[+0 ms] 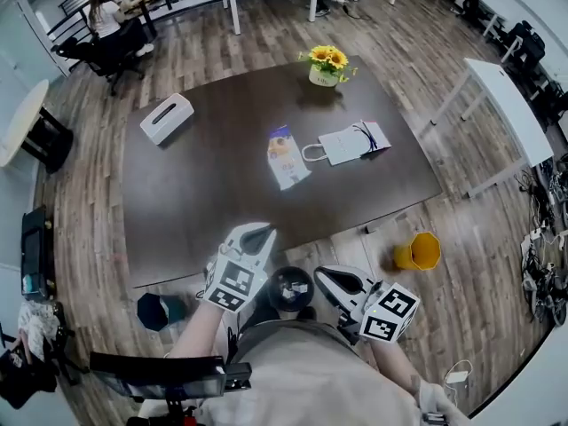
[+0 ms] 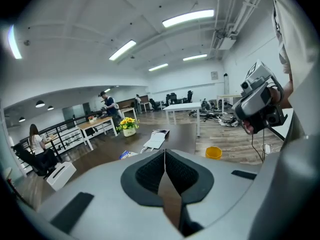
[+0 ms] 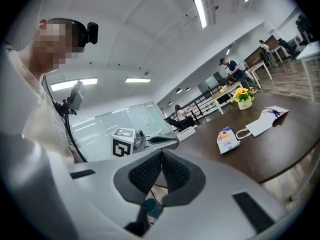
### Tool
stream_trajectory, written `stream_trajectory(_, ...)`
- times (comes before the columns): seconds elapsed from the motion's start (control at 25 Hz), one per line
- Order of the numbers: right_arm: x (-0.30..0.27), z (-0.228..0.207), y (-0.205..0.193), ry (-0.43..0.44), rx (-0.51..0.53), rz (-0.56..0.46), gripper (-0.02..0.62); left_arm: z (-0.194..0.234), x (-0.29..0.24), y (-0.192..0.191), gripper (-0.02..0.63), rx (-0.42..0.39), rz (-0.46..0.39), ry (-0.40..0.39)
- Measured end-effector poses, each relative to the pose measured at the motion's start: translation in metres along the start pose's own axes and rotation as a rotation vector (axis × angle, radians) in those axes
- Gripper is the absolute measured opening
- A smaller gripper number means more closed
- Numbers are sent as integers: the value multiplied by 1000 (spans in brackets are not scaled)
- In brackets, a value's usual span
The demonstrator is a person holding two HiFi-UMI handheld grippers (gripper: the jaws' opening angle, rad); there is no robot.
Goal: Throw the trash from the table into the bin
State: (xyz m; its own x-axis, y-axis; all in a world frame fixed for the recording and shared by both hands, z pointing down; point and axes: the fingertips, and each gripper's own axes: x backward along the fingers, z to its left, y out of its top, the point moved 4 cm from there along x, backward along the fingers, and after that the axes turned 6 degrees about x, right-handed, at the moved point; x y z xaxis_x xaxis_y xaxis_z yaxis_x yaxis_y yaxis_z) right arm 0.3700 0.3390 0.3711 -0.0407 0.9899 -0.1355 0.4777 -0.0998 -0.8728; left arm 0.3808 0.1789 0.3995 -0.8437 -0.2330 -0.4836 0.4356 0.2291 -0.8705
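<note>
1. The left gripper (image 2: 164, 171) has its jaws pressed together with nothing between them.
2. The right gripper (image 3: 161, 173) has its jaws closed too, and they are empty.
3. A snack packet (image 1: 287, 156) and a white paper bag (image 1: 351, 141) lie on the dark table (image 1: 204, 202), well ahead of both jaw pairs.
4. A yellow bin (image 1: 418, 252) is on the floor, off to the right of the right jaws.

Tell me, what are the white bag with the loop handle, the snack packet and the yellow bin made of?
The white bag looks like matte paper: it lies flat with crisp folded edges, and its handle seems to be cord. The snack packet is probably thin printed plastic film, slightly shiny. The yellow bin looks like smooth plastic, one even colour.
</note>
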Motion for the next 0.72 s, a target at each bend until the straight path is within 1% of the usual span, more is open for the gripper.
stream_trajectory(0.12, -27, -6, 9, -32, 11, 16, 14, 32, -19, -5, 15, -46, 13, -23)
stream_trajectory(0.28, -61, -13, 21, -95, 14, 23, 14, 65, -47, -13, 15, -93, 30, -85)
stream_trajectory(0.52, -90, -25, 27, -173, 36, 53, 14, 95, -92, -22, 15, -153, 57, -155)
stream_trajectory(0.6, -91, -32, 24, -180, 22, 64, 14, 98, -108, -24, 15, -161, 75, -162)
stream_trajectory(0.72, -88, -46, 23, -158, -10, 68, 14, 100, -131, -27, 15, -163, 125, -153)
